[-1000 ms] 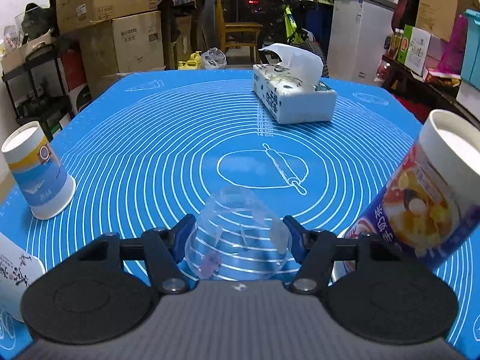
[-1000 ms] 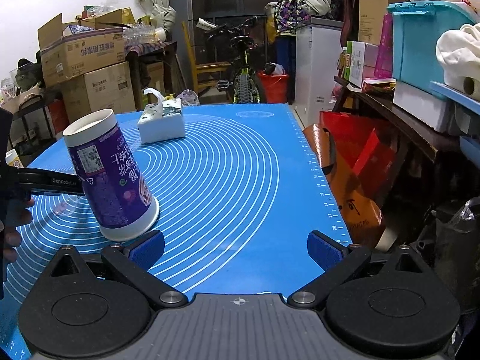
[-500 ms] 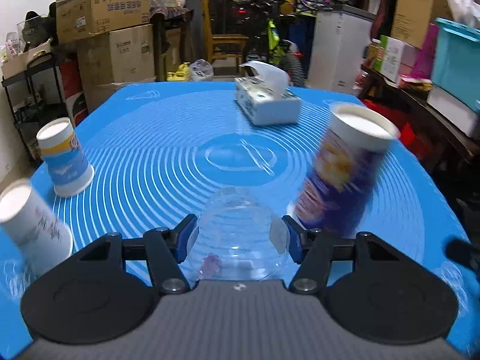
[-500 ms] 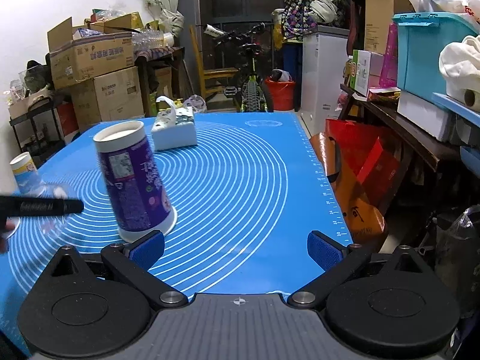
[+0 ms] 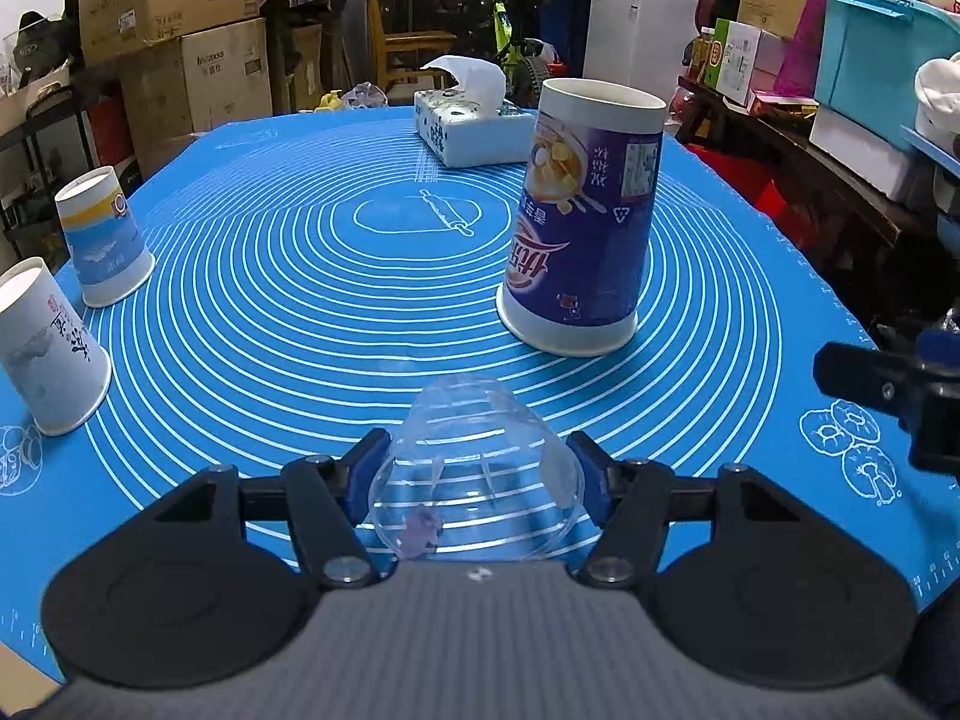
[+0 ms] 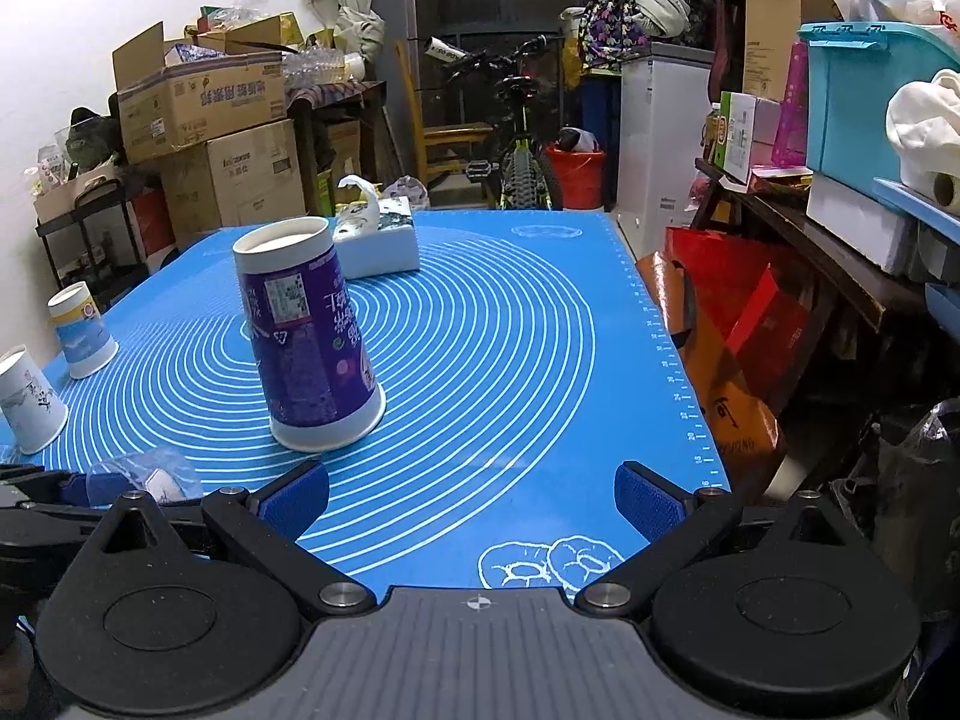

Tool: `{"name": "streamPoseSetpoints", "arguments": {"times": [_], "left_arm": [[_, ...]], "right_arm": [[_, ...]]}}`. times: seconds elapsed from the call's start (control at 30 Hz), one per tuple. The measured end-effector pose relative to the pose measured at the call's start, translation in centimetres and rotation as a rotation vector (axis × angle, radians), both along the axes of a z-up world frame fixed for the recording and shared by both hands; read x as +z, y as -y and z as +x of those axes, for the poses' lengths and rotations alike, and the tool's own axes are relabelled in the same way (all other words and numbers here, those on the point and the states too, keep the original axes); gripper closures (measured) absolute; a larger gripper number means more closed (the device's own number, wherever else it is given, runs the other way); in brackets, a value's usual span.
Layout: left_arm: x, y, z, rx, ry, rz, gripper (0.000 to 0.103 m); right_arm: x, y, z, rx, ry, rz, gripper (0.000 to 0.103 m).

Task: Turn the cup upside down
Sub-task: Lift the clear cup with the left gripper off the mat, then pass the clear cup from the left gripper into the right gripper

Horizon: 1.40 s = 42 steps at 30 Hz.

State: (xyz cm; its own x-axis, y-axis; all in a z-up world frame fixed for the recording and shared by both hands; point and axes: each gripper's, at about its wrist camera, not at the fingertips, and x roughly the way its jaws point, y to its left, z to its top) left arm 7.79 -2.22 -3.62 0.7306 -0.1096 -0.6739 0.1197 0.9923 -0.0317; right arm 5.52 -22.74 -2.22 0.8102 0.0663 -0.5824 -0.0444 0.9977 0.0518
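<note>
At lower centre of the left view, the left gripper (image 5: 477, 480) is clenched around the clear cup (image 5: 474, 480), which seems to point bottom-forward above the blue mat (image 5: 300, 324). Thin plastic could buckle or slip under squeeze. Right of it, the tall purple cup (image 5: 579, 222) risks a knock. The right gripper (image 6: 471, 501) hangs released, empty.

Purple cup (image 5: 585, 228): Chinese lettering, recycling triangle. Mat edge (image 6: 678, 372): ruler numbers.
</note>
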Motion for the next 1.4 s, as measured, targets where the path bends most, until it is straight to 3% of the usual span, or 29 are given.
{"name": "streamPoseSetpoints", "arguments": {"times": [0.07,0.13,0.63,0.8,0.97,1.07,1.27,1.4], "left_arm": [[-0.2,-0.1,0.3,0.009,-0.019,0.002,0.023],[-0.5,-0.2,0.3,0.035,-0.036,0.006,0.016],[-0.6,-0.5,0.0,0.034,-0.033,0.001,0.015],[1.2,-0.7,-0.7,0.022,0.018,-0.018,0.014],[3.6,-2.4,-1.4,0.066,0.073,-0.038,0.005],[4.3,-3.5,-1.3,0.084,0.065,-0.031,0.004],[4.8,-6.0,-1.6,0.134,0.042,0.004,0.004],[4.6,-8.1,-1.4,0.162,0.030,0.037,0.004]], "right_arm": [[-0.1,0.0,0.1,0.002,-0.004,0.000,0.002],[-0.1,0.0,0.1,0.003,-0.006,0.001,0.002],[-0.3,-0.1,0.2,0.006,-0.014,0.001,0.002],[0.3,-0.2,0.0,0.020,0.000,0.015,0.002],[2.1,-1.5,-0.2,0.095,0.028,-0.002,0.002],[2.8,-2.8,-0.4,0.127,0.034,-0.022,0.002],[3.8,-4.3,0.3,0.172,-0.066,0.081,0.002],[5.1,-6.8,2.2,0.239,-0.153,0.070,0.003]]}}
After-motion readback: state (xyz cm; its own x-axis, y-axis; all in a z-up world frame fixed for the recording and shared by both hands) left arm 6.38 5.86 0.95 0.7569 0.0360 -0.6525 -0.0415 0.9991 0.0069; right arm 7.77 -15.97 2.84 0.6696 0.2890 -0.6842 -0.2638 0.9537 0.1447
